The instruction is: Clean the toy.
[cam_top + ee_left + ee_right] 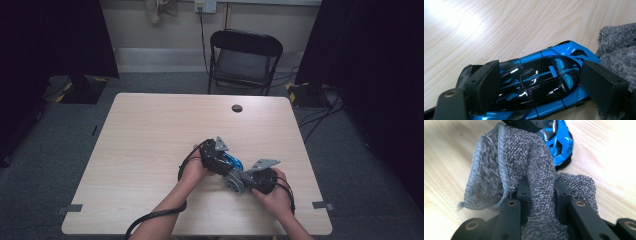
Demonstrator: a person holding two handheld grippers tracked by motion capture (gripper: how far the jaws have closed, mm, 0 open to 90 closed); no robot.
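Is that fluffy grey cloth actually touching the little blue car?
Cannot tell. In the right gripper view the grey cloth overlaps the blue toy car, hiding any gap; in the left gripper view it lies close beside the car's end.

Table (150,150): light wood, round grommet hole (237,108) at 12 o'clock.
Chair (245,60): black, folding, beyond table at 12 o'clock.

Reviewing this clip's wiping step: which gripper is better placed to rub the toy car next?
Right. The right gripper is shut on the grey cloth, bunched right beside the blue toy car. The left gripper clamps the car on the table, so it should probably just steady it.
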